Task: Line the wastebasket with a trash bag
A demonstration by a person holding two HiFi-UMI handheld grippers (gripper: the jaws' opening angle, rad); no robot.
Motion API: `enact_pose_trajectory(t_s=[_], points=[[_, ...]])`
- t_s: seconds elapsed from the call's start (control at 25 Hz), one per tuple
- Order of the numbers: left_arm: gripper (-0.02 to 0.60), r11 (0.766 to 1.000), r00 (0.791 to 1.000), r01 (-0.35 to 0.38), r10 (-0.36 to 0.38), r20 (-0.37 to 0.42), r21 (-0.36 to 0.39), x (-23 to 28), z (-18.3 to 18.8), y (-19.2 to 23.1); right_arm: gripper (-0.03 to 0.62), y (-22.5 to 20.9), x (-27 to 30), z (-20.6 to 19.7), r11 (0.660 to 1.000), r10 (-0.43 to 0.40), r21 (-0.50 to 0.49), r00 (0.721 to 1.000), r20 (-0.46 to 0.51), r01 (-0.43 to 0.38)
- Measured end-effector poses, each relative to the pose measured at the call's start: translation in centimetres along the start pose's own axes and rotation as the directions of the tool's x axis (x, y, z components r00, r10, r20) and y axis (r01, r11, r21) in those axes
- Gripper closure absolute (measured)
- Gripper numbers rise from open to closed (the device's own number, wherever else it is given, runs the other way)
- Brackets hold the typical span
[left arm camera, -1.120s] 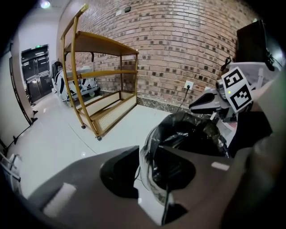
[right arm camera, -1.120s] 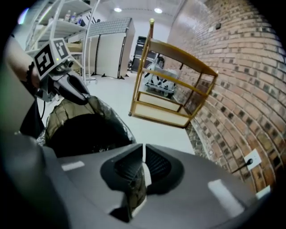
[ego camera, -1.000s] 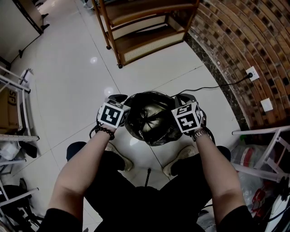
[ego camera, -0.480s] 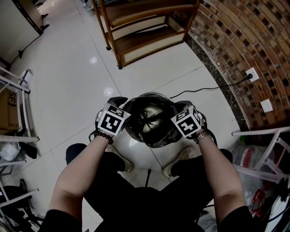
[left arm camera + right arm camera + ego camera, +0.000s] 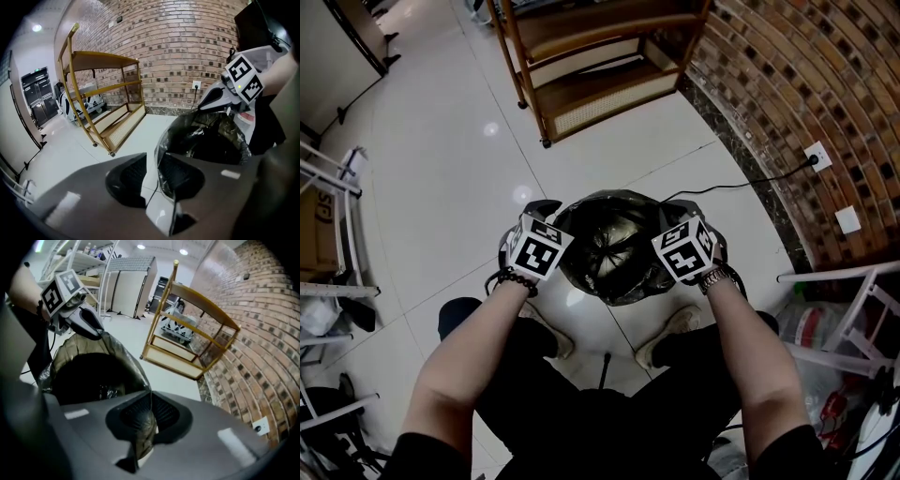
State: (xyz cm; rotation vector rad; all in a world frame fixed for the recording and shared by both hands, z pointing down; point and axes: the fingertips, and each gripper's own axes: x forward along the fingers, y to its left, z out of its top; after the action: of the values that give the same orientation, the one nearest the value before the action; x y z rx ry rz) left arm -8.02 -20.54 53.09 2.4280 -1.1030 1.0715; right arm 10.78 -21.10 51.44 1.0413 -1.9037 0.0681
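Between my right gripper's jaws sits a bunched fold of the black trash bag; the pads are closed tight on it, the crumpled film squeezed up out of the narrow slot between them. My left gripper is on the opposite side of the bag's mouth. Its jaws stand a little apart, with a sliver of pale floor showing through the gap. The bag's edge runs down through that gap and lies against the pad on the bag's side; from this angle I think it only rests there rather than being pinched.

Both grippers point down and forward, their marker cubes facing up at me, one at each side of the bag. The bag hangs open between them, its glossy film spread round and wide, the dark hollow facing up. The wastebasket is all but hidden under the film, so I cannot make out its rim.

All this stands on the white tiled floor just ahead of my shoes. Further off, a wooden shelf trolley on castors stands beside the brick wall. A black cable runs across the floor from near the bag to a wall socket.
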Motion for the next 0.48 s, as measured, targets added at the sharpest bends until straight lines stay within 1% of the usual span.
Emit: enact_pose_trajectory(t_s=[0.12,0.2,0.24,0.36,0.4,0.48], points=[[0.454,1.0,0.999,0.012,-0.012,-0.031,-0.021,1.1,-0.7,0.3,0.562,0.5,1.2,-0.8,1.0,0.01,0.003,1.0,-0.025,-0.01],[0.432,0.998,0.998,0.034,-0.036,-0.056,-0.044,1.6,-1.2,0.2,0.552,0.8,1.9,-1.3,1.0,0.02,0.012,0.999,-0.038,-0.019],[0.414,0.997,0.996,0.043,-0.047,-0.076,-0.058,1.7,-1.5,0.2,0.526,1.1,2.3,-1.5,0.999,0.032,0.018,0.998,-0.045,-0.031],[0.315,0.991,0.985,0.044,-0.064,-0.16,-0.125,2.1,-3.6,0.9,0.437,2.0,2.9,-1.8,0.996,0.091,0.027,0.994,-0.061,-0.09],[0.303,0.987,0.981,0.055,-0.081,-0.177,-0.148,2.2,-4.1,0.8,0.428,2.2,3.0,-1.7,0.994,0.105,0.024,0.993,-0.062,-0.104],[0.289,0.98,0.977,0.085,-0.117,-0.178,-0.178,2.2,-4.2,0.5,0.427,2.4,2.8,-1.4,0.992,0.124,0.016,0.991,-0.054,-0.123]])
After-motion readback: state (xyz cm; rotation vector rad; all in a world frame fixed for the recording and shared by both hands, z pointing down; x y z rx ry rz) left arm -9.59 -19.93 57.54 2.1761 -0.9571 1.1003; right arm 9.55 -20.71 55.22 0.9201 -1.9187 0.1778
